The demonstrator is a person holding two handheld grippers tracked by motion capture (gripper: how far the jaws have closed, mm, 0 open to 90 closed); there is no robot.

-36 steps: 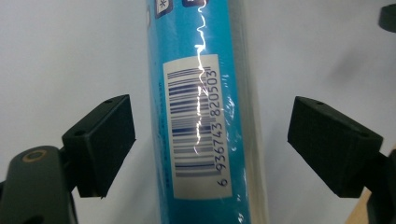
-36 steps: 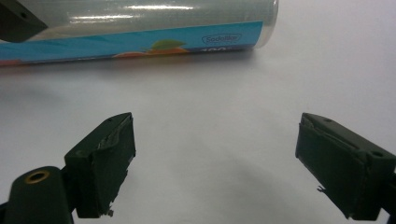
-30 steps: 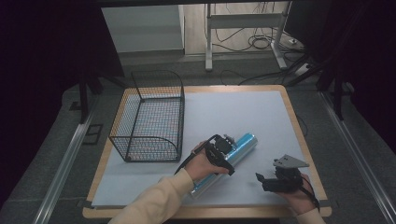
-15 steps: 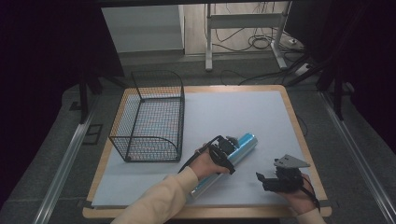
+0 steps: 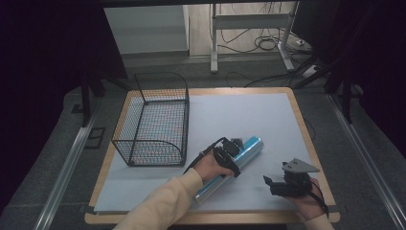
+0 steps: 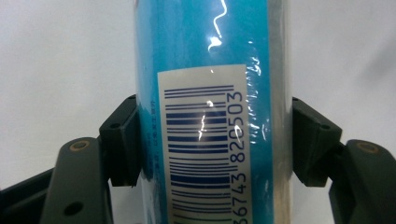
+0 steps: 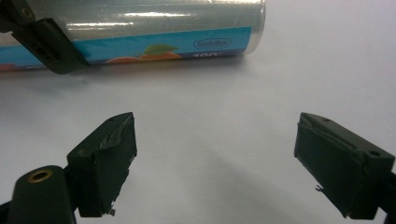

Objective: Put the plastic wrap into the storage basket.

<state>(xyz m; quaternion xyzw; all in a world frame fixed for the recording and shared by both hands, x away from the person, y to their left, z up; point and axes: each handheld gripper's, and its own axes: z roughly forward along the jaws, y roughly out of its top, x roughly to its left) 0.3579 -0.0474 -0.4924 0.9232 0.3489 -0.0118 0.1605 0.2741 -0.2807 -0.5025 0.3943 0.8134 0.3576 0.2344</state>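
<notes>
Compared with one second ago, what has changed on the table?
Almost nothing moved. The left gripper stays over the middle of the roll, its jaws now against both sides of it. The roll lies in the same place, the right gripper remains open beside it, and the basket has not shifted.

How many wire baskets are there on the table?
1. The black wire basket stands on the left part of the table, left of the blue roll held by the left gripper.
</notes>
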